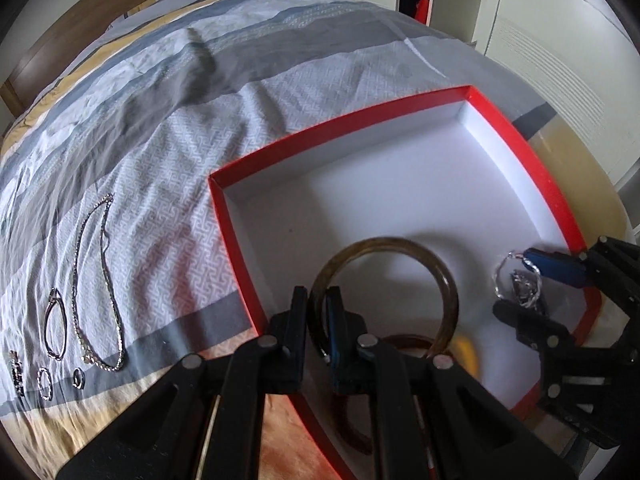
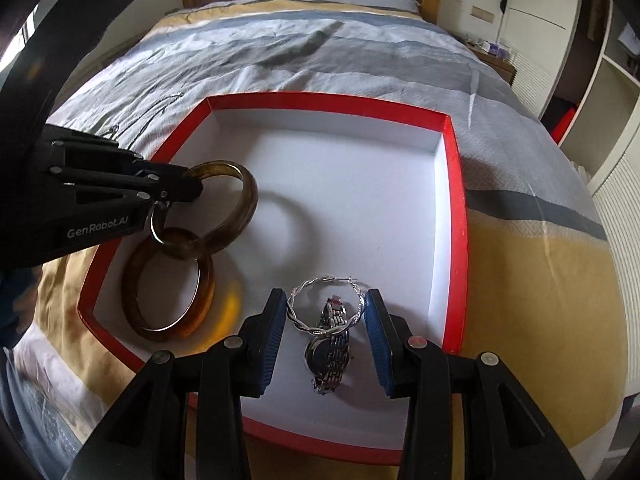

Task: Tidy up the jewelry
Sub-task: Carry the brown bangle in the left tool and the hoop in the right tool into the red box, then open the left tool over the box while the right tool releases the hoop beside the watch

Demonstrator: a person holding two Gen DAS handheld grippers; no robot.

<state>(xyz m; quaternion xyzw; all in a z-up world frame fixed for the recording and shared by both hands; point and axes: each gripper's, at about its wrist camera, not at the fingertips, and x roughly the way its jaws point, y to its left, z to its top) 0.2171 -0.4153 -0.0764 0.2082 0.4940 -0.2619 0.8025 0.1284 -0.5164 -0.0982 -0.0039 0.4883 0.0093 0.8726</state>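
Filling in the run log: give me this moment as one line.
left gripper: shut on amber bangle | right gripper: shut on twisted silver hoop | both over red-rimmed white box | silver watch in box

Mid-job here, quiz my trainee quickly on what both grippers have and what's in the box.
1. True or false: the left gripper grips an amber bangle.
2. What lies in the red box beneath the silver hoop held by the right gripper? A) watch B) necklace C) brooch
3. How many amber bangles show in the right wrist view?
Key: 1 true; 2 A; 3 two.
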